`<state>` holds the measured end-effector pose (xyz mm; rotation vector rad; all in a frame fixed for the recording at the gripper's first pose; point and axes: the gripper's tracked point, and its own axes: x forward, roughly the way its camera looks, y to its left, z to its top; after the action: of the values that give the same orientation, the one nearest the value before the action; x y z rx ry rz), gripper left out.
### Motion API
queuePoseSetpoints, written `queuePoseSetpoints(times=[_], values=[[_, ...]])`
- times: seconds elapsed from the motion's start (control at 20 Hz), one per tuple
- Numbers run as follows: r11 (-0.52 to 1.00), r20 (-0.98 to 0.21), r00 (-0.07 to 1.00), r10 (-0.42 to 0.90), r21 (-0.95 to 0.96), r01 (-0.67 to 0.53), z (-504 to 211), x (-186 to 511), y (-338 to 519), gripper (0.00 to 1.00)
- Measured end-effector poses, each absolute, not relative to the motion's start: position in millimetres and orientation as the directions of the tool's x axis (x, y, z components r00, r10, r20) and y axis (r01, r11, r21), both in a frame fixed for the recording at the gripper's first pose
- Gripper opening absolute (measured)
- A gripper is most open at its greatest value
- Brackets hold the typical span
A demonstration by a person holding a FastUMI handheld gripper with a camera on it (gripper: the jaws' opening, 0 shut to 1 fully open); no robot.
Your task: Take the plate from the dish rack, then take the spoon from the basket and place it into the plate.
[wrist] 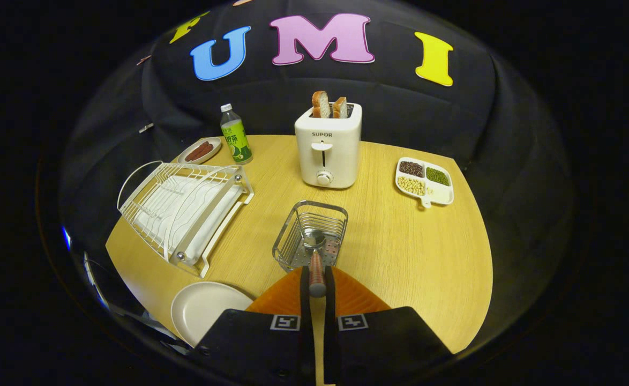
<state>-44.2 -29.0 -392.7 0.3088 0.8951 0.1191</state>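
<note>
plate [207, 313] near rim hidden behind gripper [317, 279] body at 7 o'clock, spoon [316, 252] handle end pinched between the closed fingers, bowl partly behind basket [310, 233] wires, bottle [236, 134] label too small to read, dish rack [183, 206] far feet hidden

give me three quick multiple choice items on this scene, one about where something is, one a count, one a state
1. Where is the plate?
A. in the dish rack
B. on the table beside the fingers, in front of the dish rack
C. on top of the toaster

2. How many slices of bread stand in the toaster?
A. one
B. two
C. four

3. What are the gripper fingers doing?
A. closed on the spoon handle
B. wide open over the table
C. gripping the bottle

Answers:
1 B, the plate lies flat on the table, outside the empty dish rack.
2 B, two slices stick up from the slots.
3 A, both fingers press the spoon handle, its bowl in the basket.
</note>
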Motion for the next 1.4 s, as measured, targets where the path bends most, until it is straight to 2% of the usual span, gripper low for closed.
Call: queuePoseSetpoints(times=[0.4, 0.7, 1.0, 1.4], values=[[0.938, -0.702, 0.682, 0.207, 0.341, 0.066, -329.9, -64.9, -41.6, 0.11], [0.909, -0.646, 0.692, 0.324, 0.415, -0.038, -275.4, -116.8, 3.8, 0.11], [0.882, -0.674, 0.62, 0.401, 0.467, -0.062, -294.1, -166.8, 67.0, 0.11], [0.878, -0.709, 0.555, 0.435, 0.47, -0.088, -344.6, -189.5, 107.7, 0.11]])
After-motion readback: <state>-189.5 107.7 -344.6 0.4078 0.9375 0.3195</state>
